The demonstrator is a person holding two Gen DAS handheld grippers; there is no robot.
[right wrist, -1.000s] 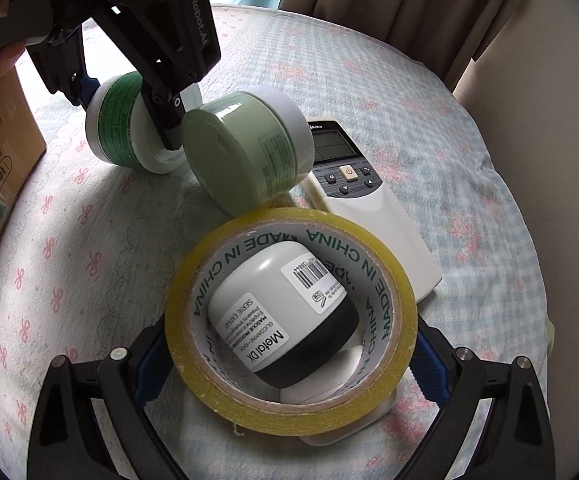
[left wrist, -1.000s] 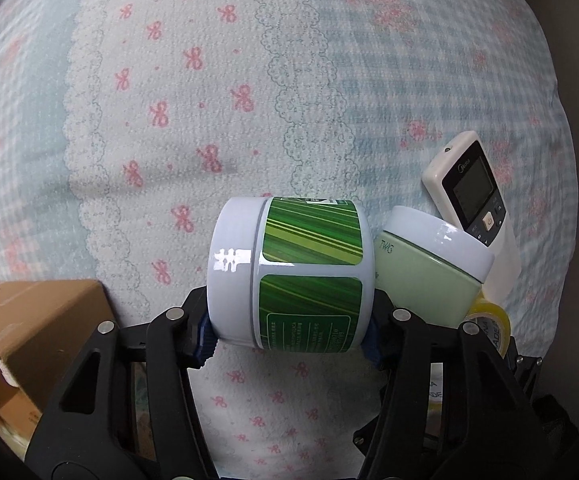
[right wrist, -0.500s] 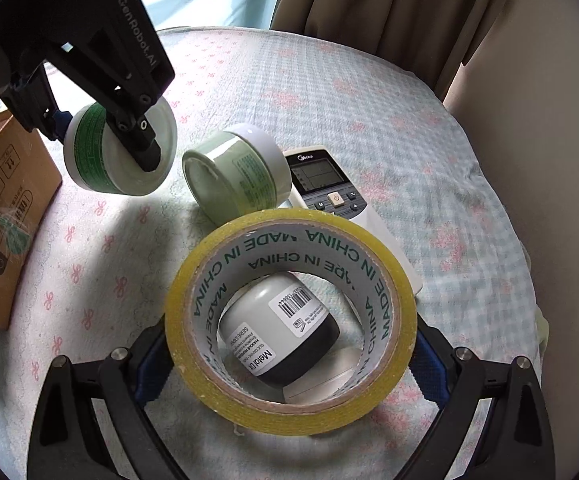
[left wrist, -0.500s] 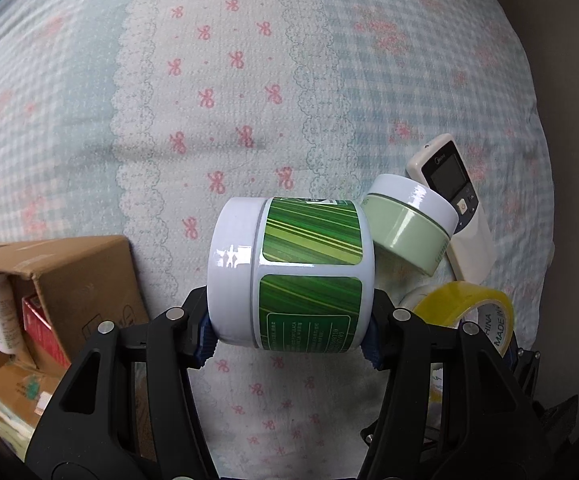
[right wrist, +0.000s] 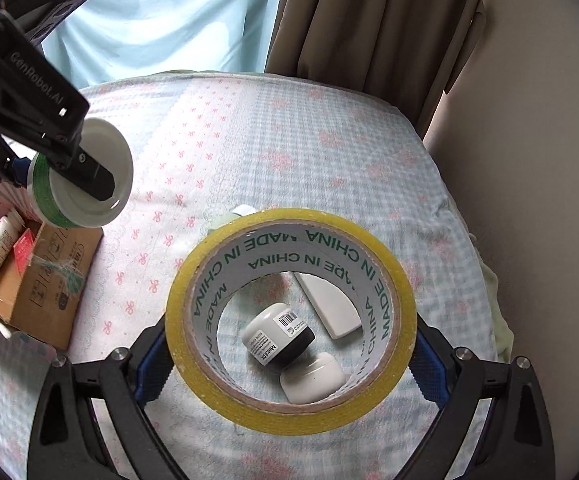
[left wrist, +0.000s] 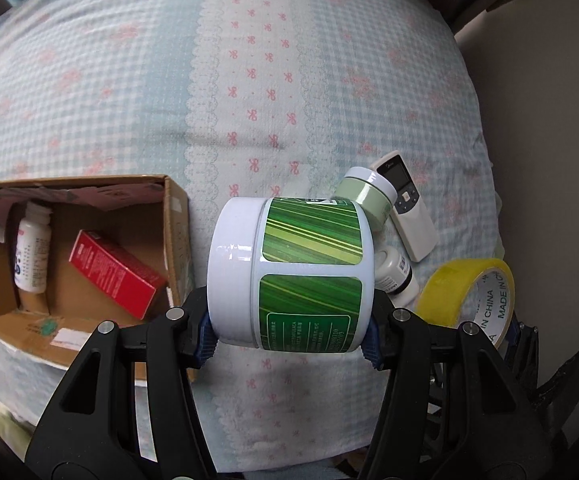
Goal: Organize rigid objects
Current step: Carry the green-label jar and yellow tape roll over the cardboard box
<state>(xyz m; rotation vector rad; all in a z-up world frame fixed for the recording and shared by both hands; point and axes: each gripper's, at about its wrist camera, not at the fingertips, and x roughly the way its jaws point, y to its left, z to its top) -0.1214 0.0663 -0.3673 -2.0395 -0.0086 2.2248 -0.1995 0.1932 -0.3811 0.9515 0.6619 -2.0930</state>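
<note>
My left gripper is shut on a white jar with a green striped label, held on its side high above the bed. In the right wrist view that same jar hangs above the cardboard box. My right gripper is shut on a yellow tape roll, also lifted off the bed; the roll shows at the right of the left wrist view. The open box lies at the left with a white bottle and a red carton inside.
On the bedspread lie a pale green jar, a white remote, a white-and-black bottle and a small white jar. Brown curtains and a beige wall stand behind the bed.
Both grippers have risen with their loads, so the bed and its objects look smaller. The cardboard box has come fully into the left wrist view, showing its contents.
</note>
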